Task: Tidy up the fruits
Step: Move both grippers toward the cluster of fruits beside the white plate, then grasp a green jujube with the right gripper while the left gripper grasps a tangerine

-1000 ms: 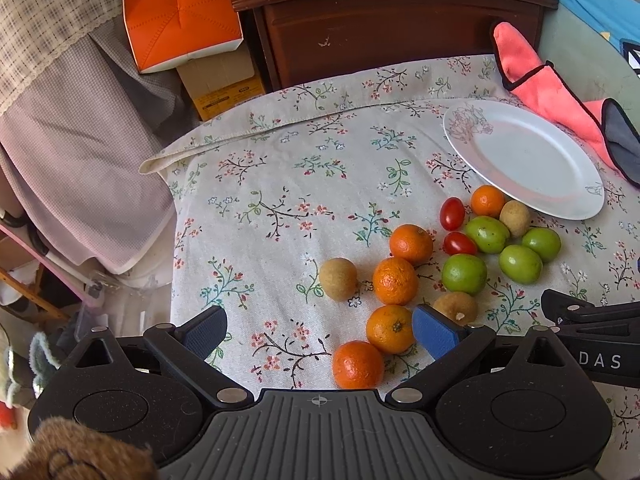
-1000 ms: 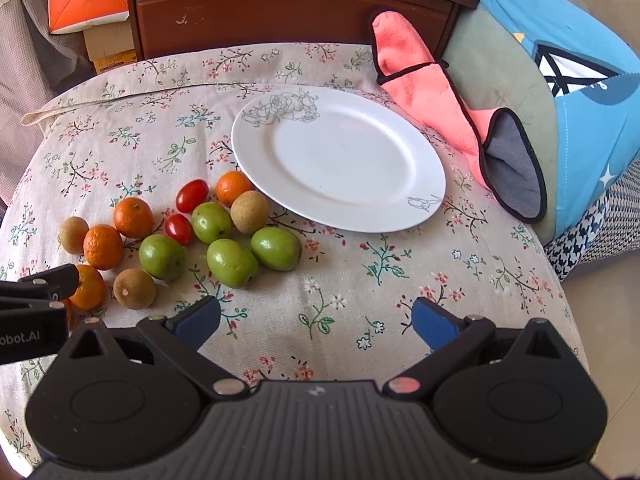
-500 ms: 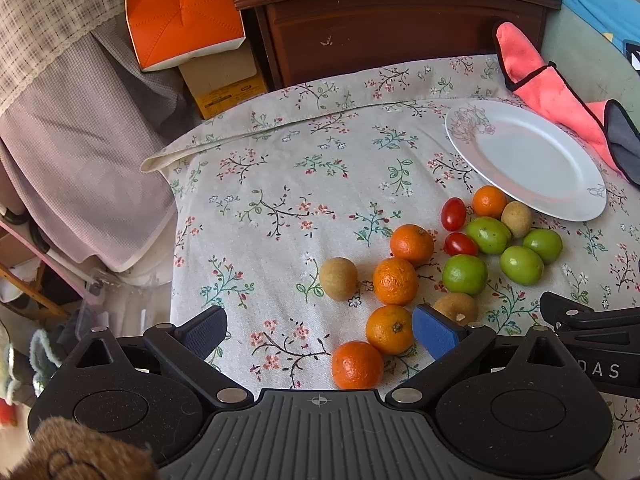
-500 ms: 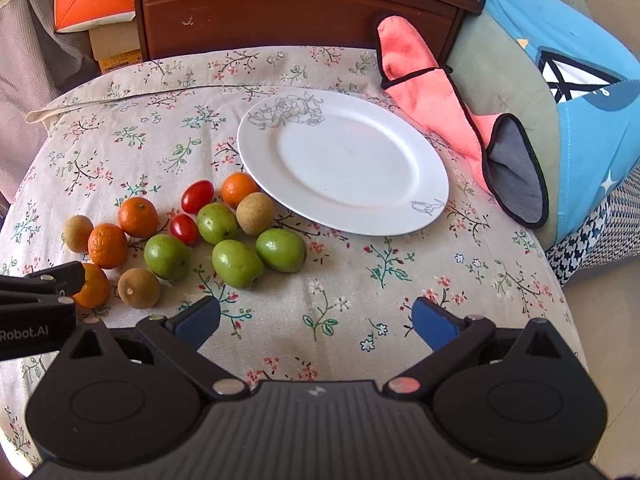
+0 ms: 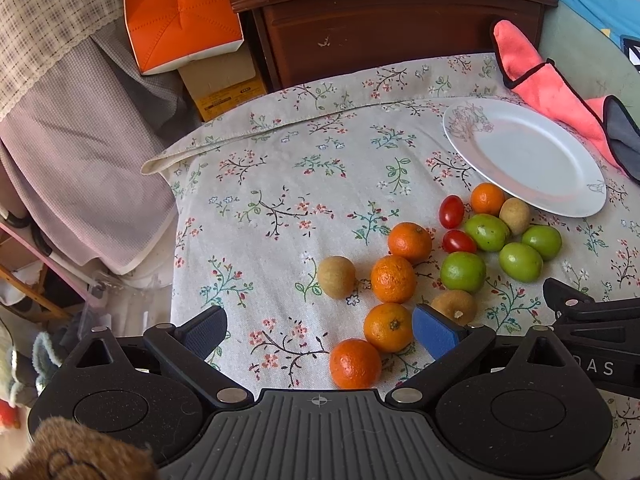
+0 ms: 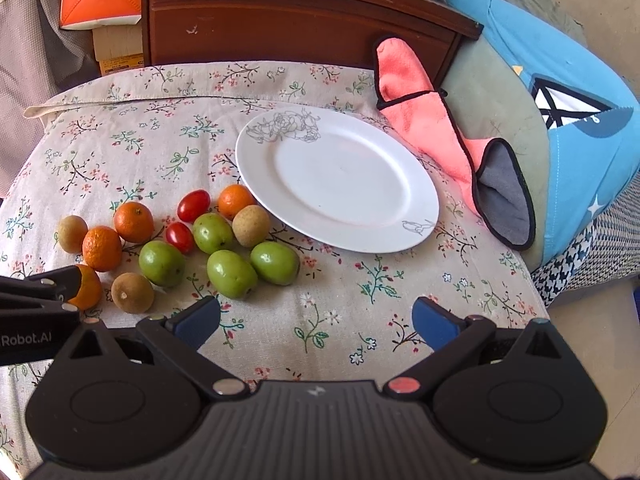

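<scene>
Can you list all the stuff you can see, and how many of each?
oranges: five, orange, on the floral cloth left of the plate
green fruits: four, green, bunched near the plate
cherry tomatoes: two, red, among the green fruits
brown round fruits: three, tan-brown, scattered in the pile
plate: one, white, nothing on it
floral cloth: one, cream with flowers, under everything
pink towel: one, pink with grey lining, right of plate
wooden cabinet: one, dark brown, behind
orange box: one, back left
left gripper: open, holding nothing
right gripper: open, holding nothing
</scene>
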Demonstrator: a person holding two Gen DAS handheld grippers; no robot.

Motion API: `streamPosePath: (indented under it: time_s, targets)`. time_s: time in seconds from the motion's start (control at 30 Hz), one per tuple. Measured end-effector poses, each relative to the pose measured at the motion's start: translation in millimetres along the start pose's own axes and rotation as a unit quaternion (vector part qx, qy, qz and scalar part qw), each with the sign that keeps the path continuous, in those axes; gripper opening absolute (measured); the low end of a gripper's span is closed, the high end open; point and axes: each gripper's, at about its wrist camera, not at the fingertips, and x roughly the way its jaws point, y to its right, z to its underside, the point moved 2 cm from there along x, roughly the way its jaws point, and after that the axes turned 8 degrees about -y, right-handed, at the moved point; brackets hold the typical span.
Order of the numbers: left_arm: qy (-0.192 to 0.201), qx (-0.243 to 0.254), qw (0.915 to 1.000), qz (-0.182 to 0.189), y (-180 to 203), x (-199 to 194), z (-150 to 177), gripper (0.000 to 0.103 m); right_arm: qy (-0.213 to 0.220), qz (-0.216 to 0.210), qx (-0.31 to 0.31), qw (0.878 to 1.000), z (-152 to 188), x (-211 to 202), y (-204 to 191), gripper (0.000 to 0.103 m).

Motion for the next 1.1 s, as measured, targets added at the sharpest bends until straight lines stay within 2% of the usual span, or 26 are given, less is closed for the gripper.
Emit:
streamPosePath:
  time_s: [0.63,0.83,0.97,1.1]
  targets:
    - [0.002,0.003,1.0000,-0.003,-2,-1,-1,0.100,0.020,-0.015,0.000,1.000,3,1,1,0.101]
    - [-0.005,-0.032,0.9990,0.032,-24,-1,-6,0.100,0.001,-0.080,0.016,0.997,1,1,14,0.101]
    - [-0.009,-0.080,0.9948,0.062,-51,0,-6,0.100,0.011,-0.132,0.000,0.991,6,0,24,0.094]
    - [-0.002,-0.106,0.9924,0.062,-68,-3,-6,0.099,0.020,-0.165,0.003,0.986,12,1,36,0.089]
